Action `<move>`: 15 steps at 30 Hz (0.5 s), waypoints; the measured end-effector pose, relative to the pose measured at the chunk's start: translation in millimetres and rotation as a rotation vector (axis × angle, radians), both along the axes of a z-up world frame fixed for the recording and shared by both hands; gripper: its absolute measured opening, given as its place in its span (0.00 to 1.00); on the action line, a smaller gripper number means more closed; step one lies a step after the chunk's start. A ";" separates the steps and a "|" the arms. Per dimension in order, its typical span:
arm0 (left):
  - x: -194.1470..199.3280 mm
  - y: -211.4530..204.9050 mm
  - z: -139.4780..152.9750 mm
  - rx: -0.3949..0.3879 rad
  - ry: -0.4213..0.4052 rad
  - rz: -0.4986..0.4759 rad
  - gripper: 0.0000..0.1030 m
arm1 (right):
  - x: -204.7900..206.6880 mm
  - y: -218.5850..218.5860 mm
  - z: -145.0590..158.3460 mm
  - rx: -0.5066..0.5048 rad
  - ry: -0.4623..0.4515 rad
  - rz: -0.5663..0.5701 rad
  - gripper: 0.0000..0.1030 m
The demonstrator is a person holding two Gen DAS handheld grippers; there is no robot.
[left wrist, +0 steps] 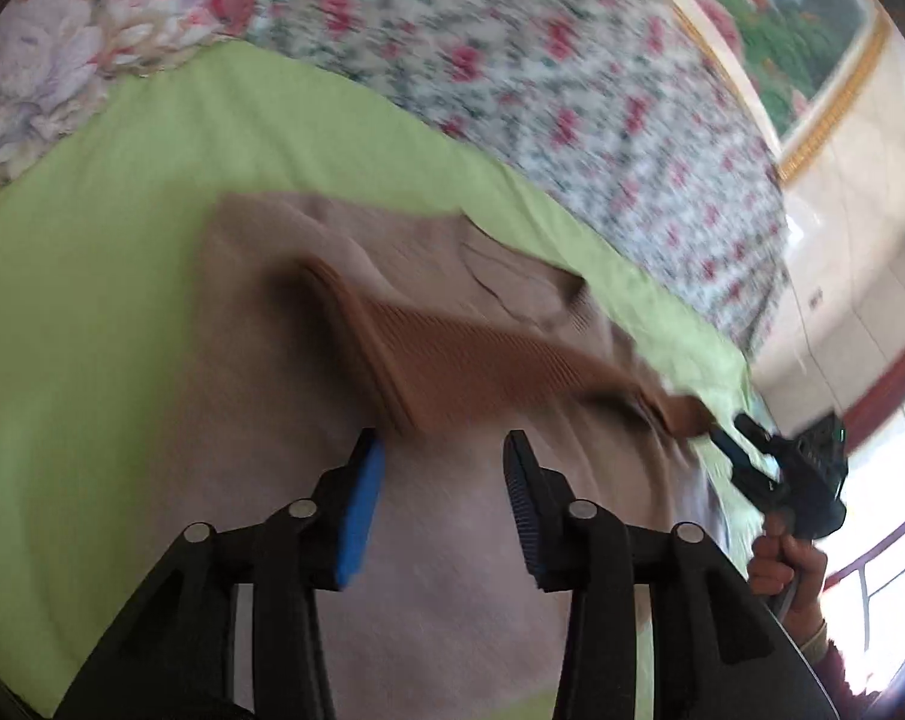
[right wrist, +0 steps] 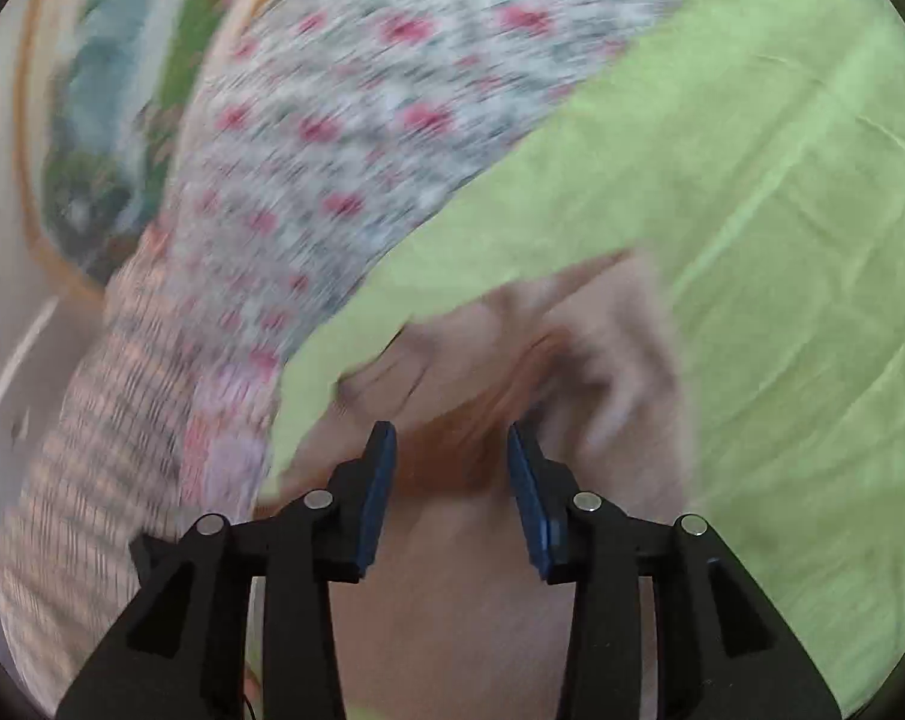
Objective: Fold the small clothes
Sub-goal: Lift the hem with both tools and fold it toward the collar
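Bed cover: a flower-print cloth [left wrist: 572, 78] with red blossoms fills the far side of both wrist views, blurred in each
Green sheet: a light green sheet [left wrist: 92, 312] lies spread over the flower print and carries the clothing
Garment: a small pinkish-tan knit top [left wrist: 260, 324] lies on the green sheet, its body spread flat below both grippers; a darker ribbed band [left wrist: 452, 354] stands raised and slanting across it, running from near the left gripper toward the right gripper
Wall picture: a gold-framed landscape [left wrist: 770, 12] hangs beyond the bed at upper right of the left wrist view
Left gripper: the left gripper [left wrist: 444, 441] hovers over the garment with a clear gap between its blue pads; the near end of the ribbed band lies just ahead of the tips, and no cloth is pinched
Right gripper: the right gripper [right wrist: 452, 432] is parted to a moderate gap over bunched, blurred fabric; whether the pads touch it cannot be told
Hand: a hand [left wrist: 782, 564] grips the right tool's handle at the sheet's right edge
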State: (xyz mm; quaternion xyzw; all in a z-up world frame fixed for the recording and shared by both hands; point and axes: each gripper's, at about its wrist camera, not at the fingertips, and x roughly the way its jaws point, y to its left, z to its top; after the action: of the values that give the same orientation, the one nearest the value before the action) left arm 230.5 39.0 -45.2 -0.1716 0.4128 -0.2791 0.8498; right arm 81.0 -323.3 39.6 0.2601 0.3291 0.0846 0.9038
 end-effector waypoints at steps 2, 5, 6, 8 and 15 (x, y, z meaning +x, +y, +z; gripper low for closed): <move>-5.8 -25.4 -6.6 0.037 0.016 -0.062 0.40 | 15.6 37.0 -10.5 -0.148 0.094 0.119 0.40; 8.3 -44.2 -12.2 0.132 0.016 -0.066 0.38 | 40.4 49.2 -19.6 -0.293 0.164 0.131 0.40; 20.8 -43.1 -12.4 0.135 0.019 -0.056 0.36 | 52.9 42.4 -22.3 -0.325 0.199 0.100 0.40; 46.9 -37.6 -12.3 0.165 0.036 -0.010 0.34 | 74.1 23.5 -25.4 -0.381 0.254 0.024 0.38; 106.2 19.0 1.0 0.152 0.056 0.227 0.28 | 65.6 -29.1 2.4 -0.274 0.150 -0.214 0.39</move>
State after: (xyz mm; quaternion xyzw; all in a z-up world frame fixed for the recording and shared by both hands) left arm 336.7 58.0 -44.2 -0.1603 0.4344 -0.1442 0.8745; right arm 146.7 -352.5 42.0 0.1739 0.3745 -0.0772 0.9075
